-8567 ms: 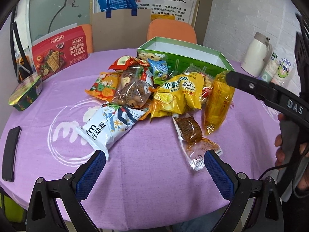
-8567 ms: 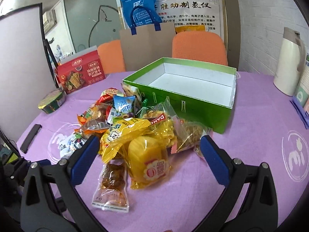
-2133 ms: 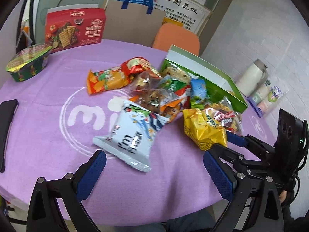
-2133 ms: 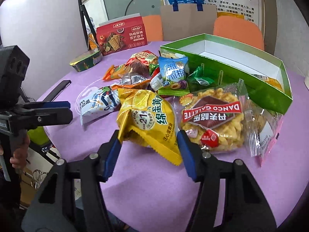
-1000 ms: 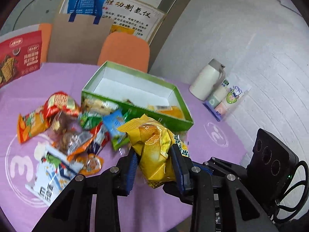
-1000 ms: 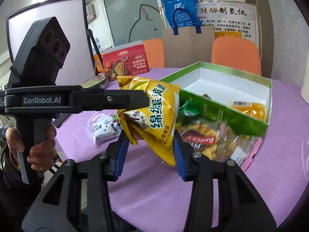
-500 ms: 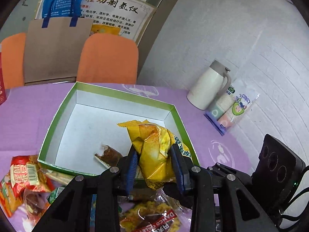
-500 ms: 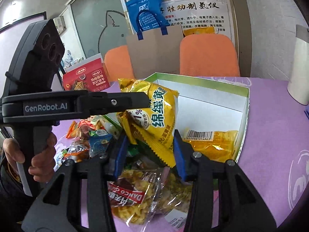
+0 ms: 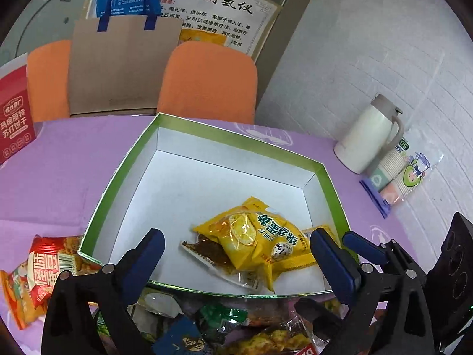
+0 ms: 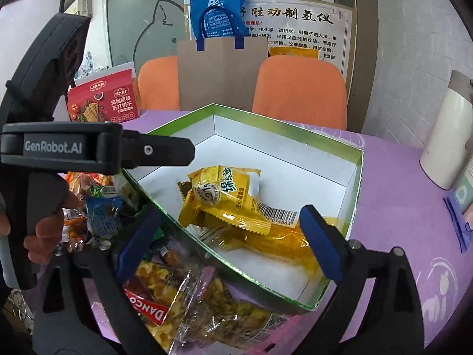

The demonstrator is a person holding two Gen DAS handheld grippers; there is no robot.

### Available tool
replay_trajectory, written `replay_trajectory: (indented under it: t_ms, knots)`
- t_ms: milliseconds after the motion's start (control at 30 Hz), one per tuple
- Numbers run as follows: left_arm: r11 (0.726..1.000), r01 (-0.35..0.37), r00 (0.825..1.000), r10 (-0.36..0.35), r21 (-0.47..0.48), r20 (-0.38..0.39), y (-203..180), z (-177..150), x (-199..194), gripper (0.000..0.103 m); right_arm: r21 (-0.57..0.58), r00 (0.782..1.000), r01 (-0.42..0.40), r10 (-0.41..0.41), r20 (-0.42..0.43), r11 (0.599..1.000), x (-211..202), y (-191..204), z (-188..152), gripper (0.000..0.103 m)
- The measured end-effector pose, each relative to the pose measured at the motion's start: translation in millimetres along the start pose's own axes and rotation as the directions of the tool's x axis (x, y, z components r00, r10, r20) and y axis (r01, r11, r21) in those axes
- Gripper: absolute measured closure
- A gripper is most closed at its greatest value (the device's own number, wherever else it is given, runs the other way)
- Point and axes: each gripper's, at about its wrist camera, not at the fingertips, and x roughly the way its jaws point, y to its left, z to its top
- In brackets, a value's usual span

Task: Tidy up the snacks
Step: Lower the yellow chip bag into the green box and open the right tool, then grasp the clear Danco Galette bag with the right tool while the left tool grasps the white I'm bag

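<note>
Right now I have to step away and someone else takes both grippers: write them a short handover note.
Left gripper: jaws opening, nothing between the pads, poised over the green box.
Right gripper: jaws opening too, empty, at the box's near side.
In the box: the yellow snack bag, lying on a brown snack packet and a clear yellow packet.
Left to do: the pile outside the near wall, including the Danco bag, the blue packet and the red-orange bag.
</note>
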Motion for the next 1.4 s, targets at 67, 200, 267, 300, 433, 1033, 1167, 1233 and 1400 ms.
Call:
replay_trajectory:
  t_ms: [67,200,267,300,433,1033,1167,1233,1400]
  knots:
    - [1.0,-0.001,1.0,0.001,-0.016,0.003,3,-1,-4,0.002,0.005,1.0,-0.004,0.004,0.004,1.0,-8,1,-1,0.005]
    - [1.0,-0.009,0.999,0.01,-0.022,0.042,2,-5,-26,0.003,0.002,0.998,0.005,-0.005,0.065,1.0,-37,9,6,0.003]
    - [1.0,-0.012,0.997,0.013,-0.01,0.075,-2,-8,-45,0.003,0.011,0.993,0.009,-0.01,0.114,1.0,-59,13,6,0.001]
    - [1.0,-0.012,0.996,0.012,0.0,0.092,-5,-11,-56,0.002,0.016,0.991,0.009,-0.011,0.133,1.0,-68,16,6,0.001]
    - [0.999,-0.035,0.988,0.029,0.033,0.151,-15,-29,-97,0.002,0.066,0.983,-0.01,-0.002,0.182,0.998,-95,19,-1,0.001]
    - [0.994,-0.106,0.994,0.106,0.022,0.025,10,-149,-136,0.002,0.237,0.981,-0.176,0.191,-0.042,0.955,-64,38,-85,0.001]
    - [0.987,-0.154,0.987,0.155,-0.04,0.029,39,-162,-152,0.002,0.271,0.974,-0.197,0.22,-0.06,0.942,-46,43,-84,0.002]
    - [0.984,-0.163,0.986,0.166,-0.075,0.033,52,-163,-157,0.002,0.29,0.974,-0.19,0.217,-0.064,0.938,-39,45,-83,0.007]
    - [0.976,-0.199,0.979,0.203,-0.087,0.038,69,-158,-154,0.002,0.312,0.968,-0.209,0.241,-0.068,0.927,-33,49,-84,0.009]
